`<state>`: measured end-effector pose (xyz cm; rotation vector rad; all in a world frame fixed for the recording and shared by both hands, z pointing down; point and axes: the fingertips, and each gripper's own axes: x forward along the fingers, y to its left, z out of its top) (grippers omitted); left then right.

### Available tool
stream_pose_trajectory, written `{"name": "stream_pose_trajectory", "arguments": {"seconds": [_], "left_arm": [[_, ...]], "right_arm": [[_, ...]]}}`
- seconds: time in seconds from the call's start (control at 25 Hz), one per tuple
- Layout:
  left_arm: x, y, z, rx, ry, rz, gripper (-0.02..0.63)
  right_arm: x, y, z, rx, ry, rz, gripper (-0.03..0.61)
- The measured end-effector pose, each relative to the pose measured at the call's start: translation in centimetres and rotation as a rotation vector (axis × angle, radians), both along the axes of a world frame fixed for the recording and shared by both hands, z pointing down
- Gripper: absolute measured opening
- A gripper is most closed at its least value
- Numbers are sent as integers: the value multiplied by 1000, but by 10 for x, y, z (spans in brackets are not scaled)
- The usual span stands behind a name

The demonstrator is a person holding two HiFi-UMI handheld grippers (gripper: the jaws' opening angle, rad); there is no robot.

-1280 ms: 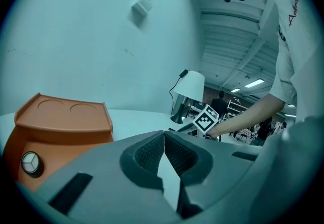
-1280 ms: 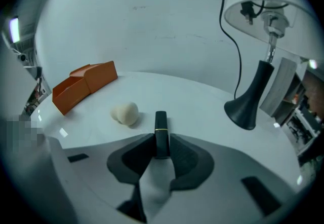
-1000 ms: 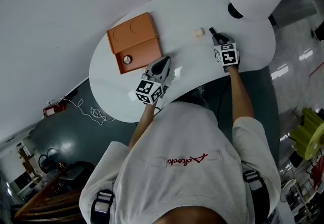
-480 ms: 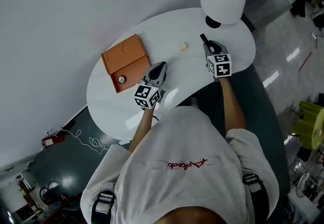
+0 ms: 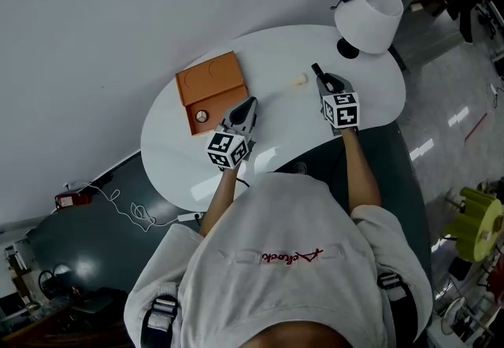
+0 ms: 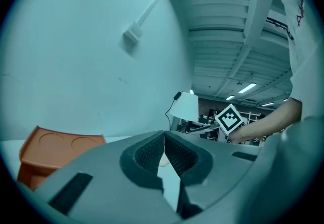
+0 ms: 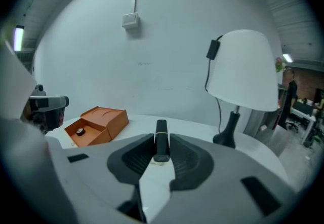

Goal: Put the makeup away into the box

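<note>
**Black tube gripped in the right claw, box open at the table's far left**

The makeup in hand was a slim black tube (image 7: 161, 127) with a thin gold band round it. It stood lengthwise between the jaws of the right gripper (image 7: 161, 148), which were clenched on its lower part, so that its upper end stuck out past the tips. In the head view the tube (image 5: 317, 71) sat over the right half of the white table (image 5: 177, 161), ahead of the right gripper (image 5: 324, 85) and well apart from the box.

The orange box (image 5: 211, 85) lay near the table's far left edge. Its flat part, pressed with two round shapes, was on the far side, and an open tray was on the near side. A small round pot (image 5: 201, 115) sat in that tray. A small cream-coloured item (image 5: 299, 80) lay on the table between the box and the right gripper, touching neither. A white-shaded lamp (image 5: 368, 6) stood at the table's right end.

The right forearm reached straight out across the near edge, its gripper pointing toward the far edge and tipped a little downward. The left forearm angled in from the near edge. The left gripper (image 5: 246, 109) pointed toward the box's near right corner, just short of it. In its own view the left gripper (image 6: 163, 139) had its jaws pressed together with nothing between them.
</note>
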<state>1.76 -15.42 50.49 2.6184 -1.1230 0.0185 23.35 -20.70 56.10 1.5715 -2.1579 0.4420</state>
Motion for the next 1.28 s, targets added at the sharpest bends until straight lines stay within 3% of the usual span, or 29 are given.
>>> {"name": "stream_pose_trajectory", "arguments": {"seconds": [0.12, 0.52, 0.72, 0.92, 1.28], "left_arm": [[-28, 2, 2, -1, -5, -50, 9], [-195, 53, 10, -26, -22, -450, 9], [-256, 83, 16, -43, -17, -597, 9], [-283, 98, 27, -70, -3, -668, 9], [-284, 89, 42, -110, 14, -650, 9]], "right_arm": [[-36, -10, 1, -1, -10, -58, 104], [-256, -23, 12, -25, -38, -499, 104], [-338, -6, 27, -50, 8, -690, 104], [-374, 9, 52, -92, 92, -821, 104], [-390, 22, 90, -179, 170, -913, 104]]}}
